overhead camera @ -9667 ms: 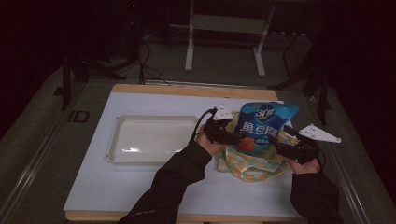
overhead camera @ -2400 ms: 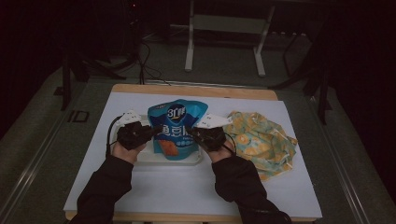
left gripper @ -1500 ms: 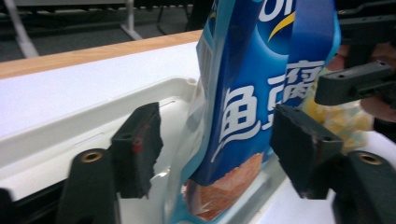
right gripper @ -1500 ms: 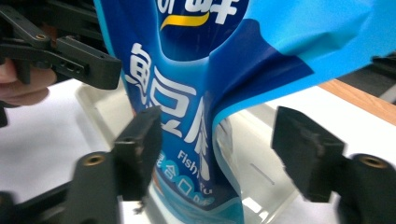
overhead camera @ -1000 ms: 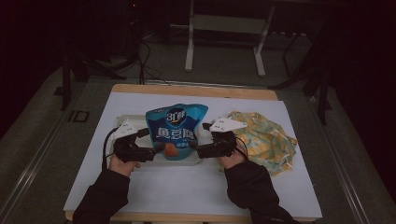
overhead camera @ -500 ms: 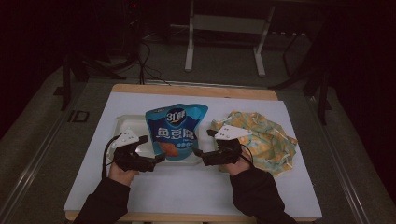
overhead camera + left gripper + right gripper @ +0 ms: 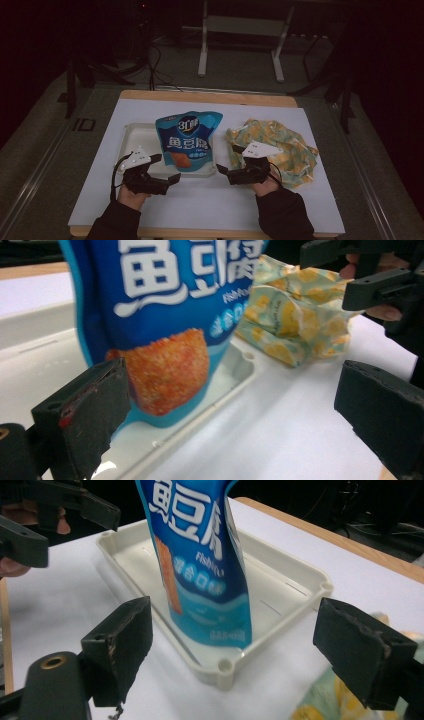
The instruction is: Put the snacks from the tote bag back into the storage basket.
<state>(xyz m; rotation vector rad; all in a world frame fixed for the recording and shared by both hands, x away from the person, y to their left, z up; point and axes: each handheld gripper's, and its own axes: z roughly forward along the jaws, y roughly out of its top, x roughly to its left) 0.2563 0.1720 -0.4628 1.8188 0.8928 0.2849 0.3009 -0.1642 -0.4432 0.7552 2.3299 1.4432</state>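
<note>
Two grippers near blue snack bag (image 7: 188, 141), standing in white tray (image 7: 136, 136). Left gripper (image 7: 167, 172) and right gripper (image 7: 226, 164) wide open, holding nothing.

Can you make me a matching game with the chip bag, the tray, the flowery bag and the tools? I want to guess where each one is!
Things:
1. blue snack bag
2. white tray
3. yellow patterned bag
4. left tool and right tool

Places or states:
A. crumpled on the table, right of the tray
B. jaws open, nothing between them, one on each side of the tray's near edge
C. standing upright in the tray
D. lying flat on the white table top, holding the snack bag

Pairs: 1-C, 2-D, 3-A, 4-B
</note>
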